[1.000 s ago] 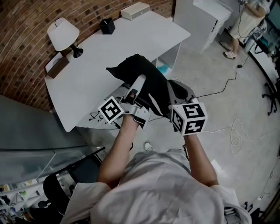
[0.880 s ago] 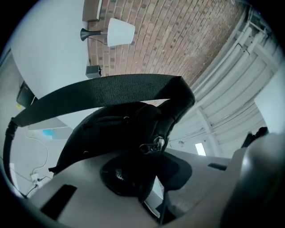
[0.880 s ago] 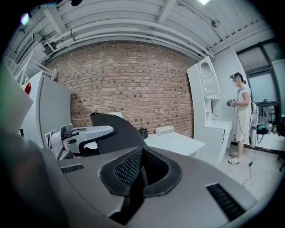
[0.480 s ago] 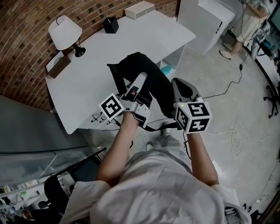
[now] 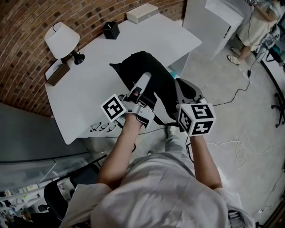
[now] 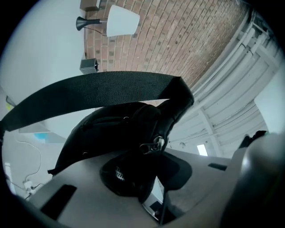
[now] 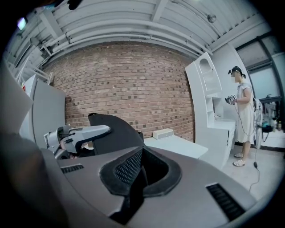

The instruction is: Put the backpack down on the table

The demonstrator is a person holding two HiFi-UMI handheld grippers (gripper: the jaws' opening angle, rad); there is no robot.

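The black backpack (image 5: 147, 73) hangs between my two grippers, over the front right edge of the white table (image 5: 84, 89). I cannot tell whether its bottom touches the tabletop. My left gripper (image 5: 141, 85) is shut on the backpack's black fabric near a zip pull, seen close up in the left gripper view (image 6: 142, 173), where a wide black strap (image 6: 89, 91) crosses above the bag (image 6: 111, 129). My right gripper (image 5: 185, 91) is shut on a black piece of the backpack in the right gripper view (image 7: 139, 173); the bag (image 7: 113, 129) and the left gripper stand just beyond it.
On the table's far side stand a white lamp (image 5: 61, 38), a black box (image 5: 111, 30), a white box (image 5: 142, 13) and a brown block (image 5: 57, 74). A white cabinet (image 5: 213, 22) and a person (image 5: 260, 20) are at the right. Cables (image 5: 238, 138) lie on the floor.
Both grippers have carried the backpack toward the table; more of the bag now lies over the tabletop. Both grips are unchanged.
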